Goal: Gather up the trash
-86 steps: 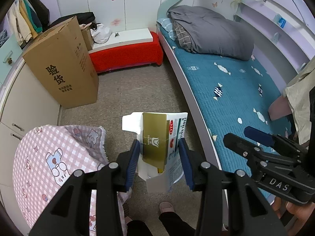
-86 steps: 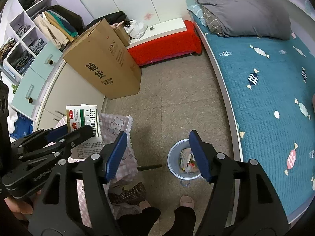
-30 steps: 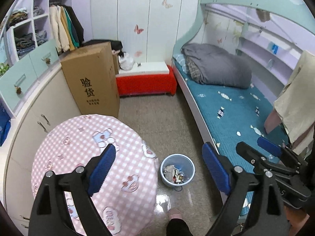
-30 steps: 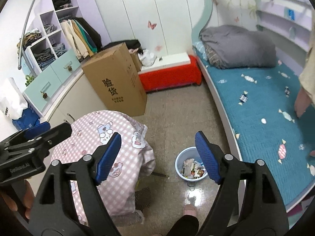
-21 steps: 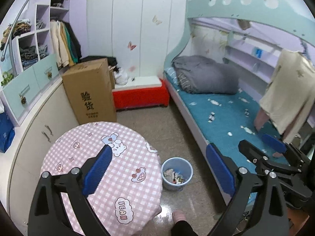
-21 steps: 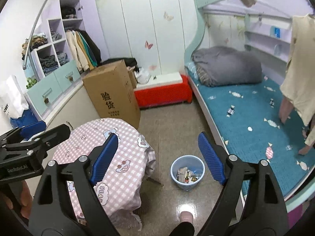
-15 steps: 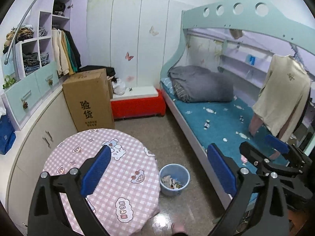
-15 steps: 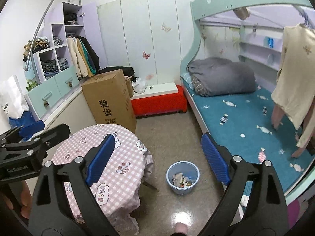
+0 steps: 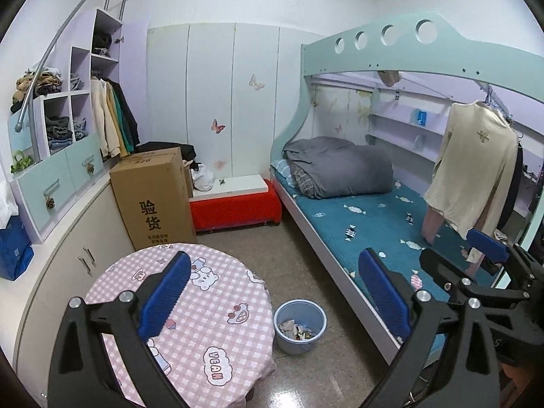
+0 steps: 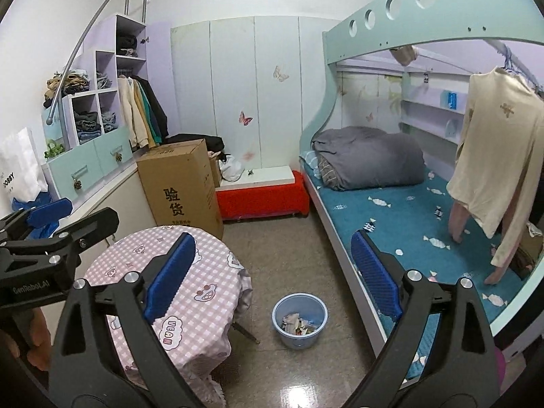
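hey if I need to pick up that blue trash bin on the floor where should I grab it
Grip the bin by its rim, coming straight down from above on the side away from the table. It stands upright with an open top and a thin round wall, so one finger can go inside and one outside; the body looks too wide to span.

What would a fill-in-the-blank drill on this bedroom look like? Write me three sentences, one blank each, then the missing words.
1. The blue bin stands on the floor between the round table and the ____.
2. The cloth on the table is pink and white ____.
3. The tall cardboard box stands beside a low bench draped in ____ cloth.

Missing words: bed; checked; red
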A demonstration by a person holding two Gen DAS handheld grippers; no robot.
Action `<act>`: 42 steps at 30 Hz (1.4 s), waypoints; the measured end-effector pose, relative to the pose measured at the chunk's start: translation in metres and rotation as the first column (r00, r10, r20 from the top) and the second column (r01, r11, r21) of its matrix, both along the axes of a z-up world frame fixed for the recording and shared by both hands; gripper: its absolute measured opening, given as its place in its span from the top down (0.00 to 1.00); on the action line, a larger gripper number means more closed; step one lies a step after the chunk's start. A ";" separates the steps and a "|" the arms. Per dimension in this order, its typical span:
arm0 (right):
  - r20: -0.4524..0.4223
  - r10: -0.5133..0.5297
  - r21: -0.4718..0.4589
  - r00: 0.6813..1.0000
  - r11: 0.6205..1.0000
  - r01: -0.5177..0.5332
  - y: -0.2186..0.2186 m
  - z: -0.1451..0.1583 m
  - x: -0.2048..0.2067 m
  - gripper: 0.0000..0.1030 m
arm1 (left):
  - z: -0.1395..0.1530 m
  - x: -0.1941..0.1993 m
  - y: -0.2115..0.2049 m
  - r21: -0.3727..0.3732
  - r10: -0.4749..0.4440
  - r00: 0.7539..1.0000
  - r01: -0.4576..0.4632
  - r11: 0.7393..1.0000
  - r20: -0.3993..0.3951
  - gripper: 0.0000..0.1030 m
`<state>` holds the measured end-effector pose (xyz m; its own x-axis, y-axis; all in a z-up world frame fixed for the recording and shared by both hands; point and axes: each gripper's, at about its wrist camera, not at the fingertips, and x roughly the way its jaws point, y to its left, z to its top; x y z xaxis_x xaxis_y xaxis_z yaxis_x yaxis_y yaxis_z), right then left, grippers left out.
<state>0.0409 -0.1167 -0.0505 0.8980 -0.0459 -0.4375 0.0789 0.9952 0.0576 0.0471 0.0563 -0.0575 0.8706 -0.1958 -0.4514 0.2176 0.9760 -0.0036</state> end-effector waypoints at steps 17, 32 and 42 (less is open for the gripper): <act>0.042 0.020 -0.039 0.999 0.999 -0.018 0.001 0.005 -0.016 0.10 | 0.003 -0.014 -0.003 -0.007 0.014 0.999 -0.014 1.000 0.040 0.06; 0.045 0.016 -0.034 0.999 0.999 -0.014 0.004 0.010 -0.009 0.10 | 0.003 -0.009 -0.010 0.000 0.011 0.999 -0.011 1.000 0.050 0.06; 0.046 0.015 -0.035 0.999 0.999 -0.013 0.002 0.011 -0.006 0.10 | 0.004 -0.007 -0.013 0.001 0.006 0.999 -0.006 1.000 0.048 0.06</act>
